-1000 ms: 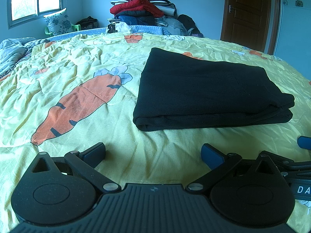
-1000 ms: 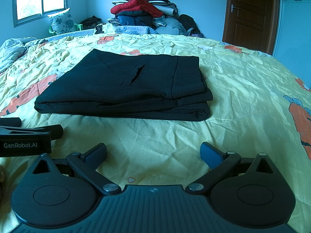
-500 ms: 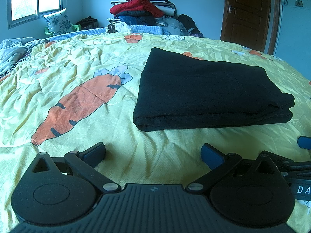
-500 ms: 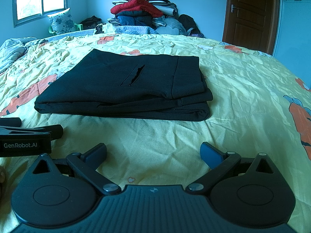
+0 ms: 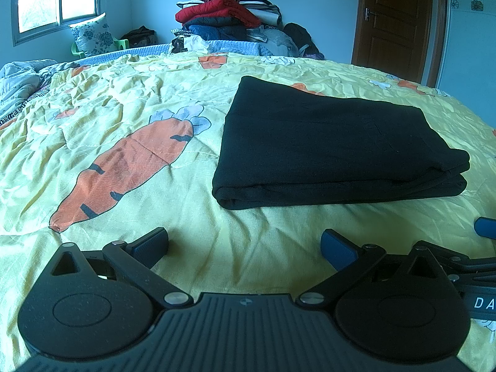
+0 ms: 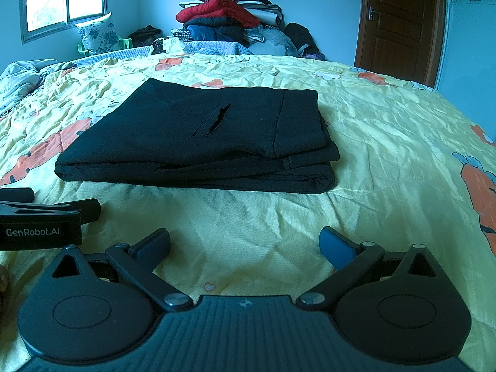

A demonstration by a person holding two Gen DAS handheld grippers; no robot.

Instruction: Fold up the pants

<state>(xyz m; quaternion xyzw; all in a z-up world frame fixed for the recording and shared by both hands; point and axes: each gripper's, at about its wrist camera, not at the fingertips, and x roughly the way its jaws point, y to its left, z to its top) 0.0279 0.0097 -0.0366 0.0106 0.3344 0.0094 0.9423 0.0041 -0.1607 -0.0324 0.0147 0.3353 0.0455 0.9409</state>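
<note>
The pants lie folded into a neat stack just ahead of both claws, left and right, each spread apart and empty. Folding looks finished; nothing remains but perhaps smoothing.

Both cameras sit low over the bed, each looking forward along its own spread fingers toward the far wall. The left wrist view sits left of the folded black pants, which lie ahead and to its right; the right wrist view faces them nearly head-on, slightly left of centre. Both share the pants, the clothes pile, window and door. Each view catches the other gripper at its edge.
</note>
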